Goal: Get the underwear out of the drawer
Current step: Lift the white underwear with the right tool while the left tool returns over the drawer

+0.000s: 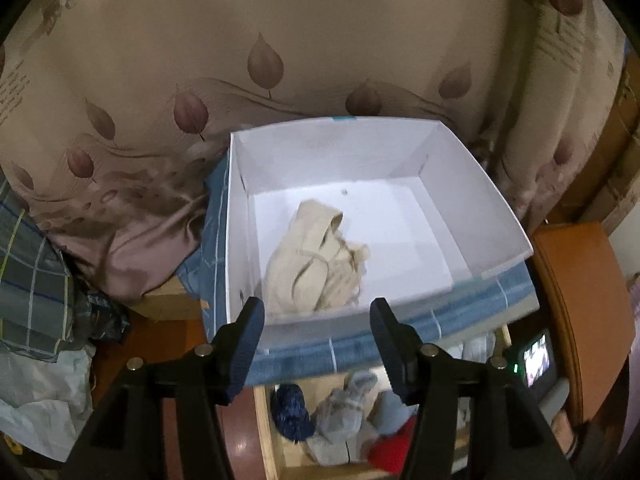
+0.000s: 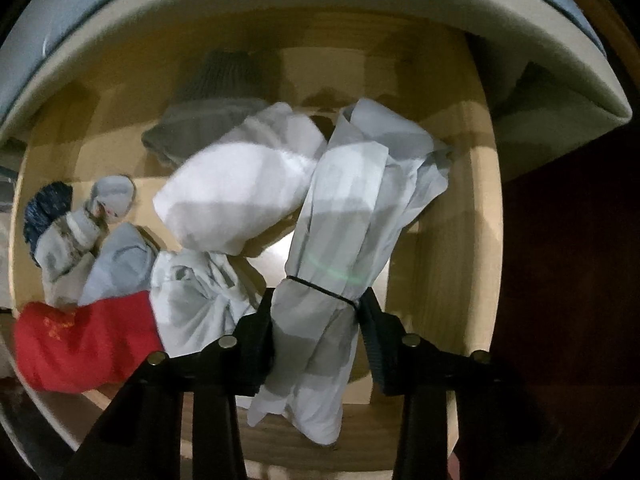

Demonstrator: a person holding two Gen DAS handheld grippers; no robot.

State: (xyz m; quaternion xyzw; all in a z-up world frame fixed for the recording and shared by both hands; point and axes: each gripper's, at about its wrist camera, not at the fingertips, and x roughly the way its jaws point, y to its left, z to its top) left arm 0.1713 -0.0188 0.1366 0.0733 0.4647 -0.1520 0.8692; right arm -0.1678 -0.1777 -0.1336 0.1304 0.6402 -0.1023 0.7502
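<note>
Your right gripper (image 2: 316, 320) had its jaws clamped on a rolled grey underwear bundle (image 2: 344, 216), gripping beside its black tie band so the roll stayed together above the wooden drawer (image 2: 448, 240). Your left gripper (image 1: 316, 344) stood wide open and empty over the white box (image 1: 500, 216), where a cream garment (image 1: 316, 264) lay.

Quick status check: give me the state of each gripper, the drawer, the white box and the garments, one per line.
Left gripper: open, empty, above the box's near edge.
Right gripper: shut on the grey bundle.
Grey bundle: rolled, tied with a black band, clamped between the pads.
Drawer: open, clothes still inside.
White box: open-topped, holding one garment.
Beige garment: crumpled, lying in the box.
Red garment: lying in the drawer.
</note>
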